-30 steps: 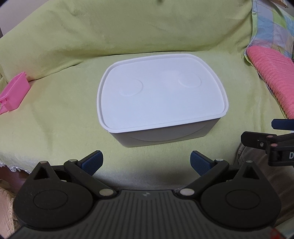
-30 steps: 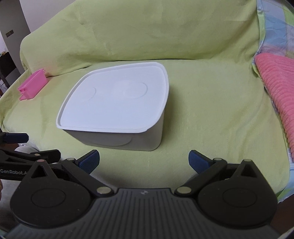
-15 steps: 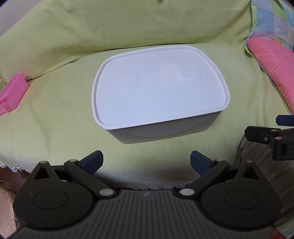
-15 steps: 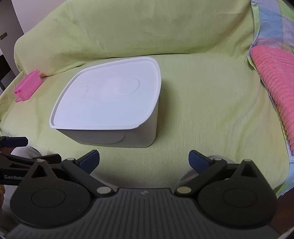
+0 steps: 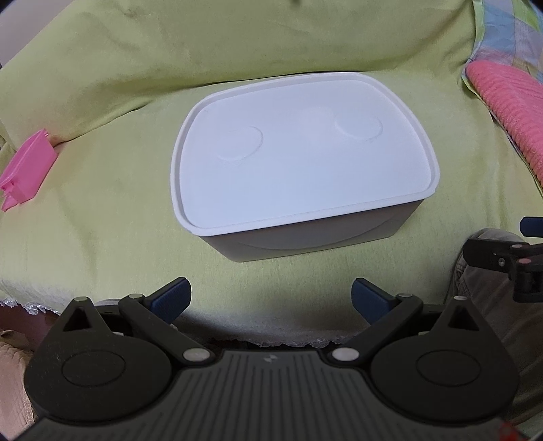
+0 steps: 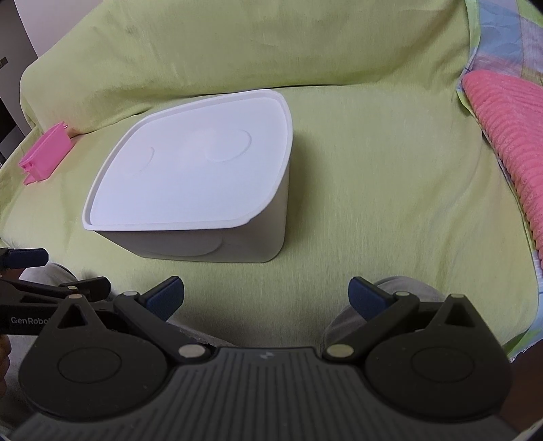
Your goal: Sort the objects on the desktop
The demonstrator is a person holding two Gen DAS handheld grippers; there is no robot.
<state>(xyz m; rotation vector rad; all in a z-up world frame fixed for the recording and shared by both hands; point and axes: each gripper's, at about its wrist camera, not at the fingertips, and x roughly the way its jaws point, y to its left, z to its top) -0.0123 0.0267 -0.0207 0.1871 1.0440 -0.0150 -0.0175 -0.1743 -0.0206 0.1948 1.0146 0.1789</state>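
Note:
A grey storage box with a white lid [image 5: 302, 163] [image 6: 193, 183] sits closed on the green-covered sofa seat [image 5: 101, 210] [image 6: 373, 190]. A small pink plastic object [image 5: 25, 171] [image 6: 47, 157] lies far left by the backrest. My left gripper [image 5: 269, 300] is open and empty, hanging before the seat's front edge, short of the box. My right gripper [image 6: 266, 296] is also open and empty, facing the box's right corner from the front. Each gripper shows at the edge of the other's view.
A pink ribbed cushion [image 5: 512, 108] [image 6: 509, 142] and a patchwork cloth [image 5: 509, 30] lie on the right. A person's grey-trousered knees [image 6: 383, 305] [image 5: 488, 271] sit under the grippers. The seat's lace-trimmed front edge [image 5: 271, 339] runs below the left gripper.
Both grippers have pulled back and lifted slightly from the box; the seat's front edge and the knees now show. Both stay open.

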